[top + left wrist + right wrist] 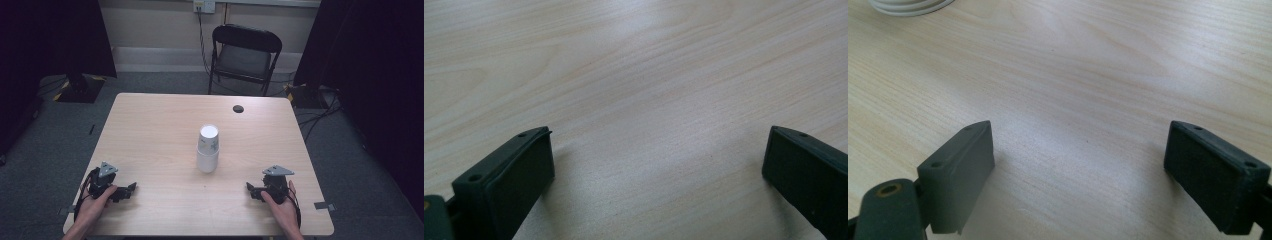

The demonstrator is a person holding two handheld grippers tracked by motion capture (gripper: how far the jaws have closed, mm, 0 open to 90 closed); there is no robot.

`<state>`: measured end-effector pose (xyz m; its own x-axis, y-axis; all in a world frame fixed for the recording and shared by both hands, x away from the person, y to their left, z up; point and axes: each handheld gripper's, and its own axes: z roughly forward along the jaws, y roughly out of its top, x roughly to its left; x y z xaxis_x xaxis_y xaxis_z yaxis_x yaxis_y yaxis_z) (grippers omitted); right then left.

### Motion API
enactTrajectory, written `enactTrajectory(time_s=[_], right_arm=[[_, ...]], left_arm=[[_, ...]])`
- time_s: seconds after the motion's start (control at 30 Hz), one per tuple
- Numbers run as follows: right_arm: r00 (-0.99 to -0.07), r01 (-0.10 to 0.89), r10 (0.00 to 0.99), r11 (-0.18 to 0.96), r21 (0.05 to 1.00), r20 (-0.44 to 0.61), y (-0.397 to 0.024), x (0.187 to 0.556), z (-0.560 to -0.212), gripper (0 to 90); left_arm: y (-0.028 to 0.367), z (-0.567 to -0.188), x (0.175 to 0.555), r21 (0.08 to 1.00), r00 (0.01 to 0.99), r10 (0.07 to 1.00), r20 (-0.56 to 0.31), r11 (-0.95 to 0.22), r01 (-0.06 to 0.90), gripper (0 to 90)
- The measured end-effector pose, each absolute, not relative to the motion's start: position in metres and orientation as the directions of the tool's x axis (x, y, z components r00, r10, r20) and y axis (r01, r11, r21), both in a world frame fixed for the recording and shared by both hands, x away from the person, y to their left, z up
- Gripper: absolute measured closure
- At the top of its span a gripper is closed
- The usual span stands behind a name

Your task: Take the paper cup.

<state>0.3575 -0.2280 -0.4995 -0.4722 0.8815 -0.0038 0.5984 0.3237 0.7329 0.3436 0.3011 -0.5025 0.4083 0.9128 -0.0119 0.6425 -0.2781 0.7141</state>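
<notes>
A stack of white paper cups [207, 148] stands upside down in the middle of the light wooden table [150, 120]; its rim [908, 6] peeks in at the top left of the right gripper view. My left gripper [131, 188] rests near the table's front left, held by a hand, pointing right toward the centre. Its jaws stand wide apart over bare wood [659, 165]. My right gripper [248, 188] rests near the front right, pointing left, open as well with nothing between its fingers [1080, 165].
A small dark round hole cover [238, 108] sits at the table's far right. A black folding chair [245, 55] stands beyond the far edge. Cables and dark stands lie on the grey carpet at both sides.
</notes>
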Motion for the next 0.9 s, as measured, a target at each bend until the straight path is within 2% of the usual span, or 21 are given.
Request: enactTrajectory(time_s=[0.3, 0.47, 0.57, 0.7, 0.9], right_arm=[[-0.473, 0.602, 0.881, 0.315, 0.734, 0.009, -0.228, 0.354, -0.499, 13.3], [-0.515, 0.625, 0.851, 0.290, 0.725, 0.103, -0.229, 0.349, -0.492, 17.3], [-0.525, 0.619, 0.842, 0.281, 0.733, 0.121, -0.229, 0.348, -0.488, 19.7], [-0.541, 0.584, 0.833, 0.275, 0.764, 0.113, -0.222, 0.346, -0.480, 20.8], [-0.604, 0.485, 0.791, 0.270, 0.832, 0.095, -0.209, 0.348, -0.466, 16.0]], left_arm=[[0.301, -0.503, 0.344, 0.716, 0.414, 0.910, -0.012, -0.282, 0.639, 0.0], [0.301, -0.503, 0.344, 0.714, 0.417, 0.909, -0.010, -0.286, 0.639, 0.0], [0.301, -0.503, 0.344, 0.715, 0.417, 0.909, -0.010, -0.285, 0.639, 0.0], [0.301, -0.503, 0.344, 0.715, 0.417, 0.909, -0.010, -0.285, 0.639, 0.0], [0.301, -0.503, 0.344, 0.716, 0.425, 0.905, -0.012, -0.288, 0.635, 0.0]])
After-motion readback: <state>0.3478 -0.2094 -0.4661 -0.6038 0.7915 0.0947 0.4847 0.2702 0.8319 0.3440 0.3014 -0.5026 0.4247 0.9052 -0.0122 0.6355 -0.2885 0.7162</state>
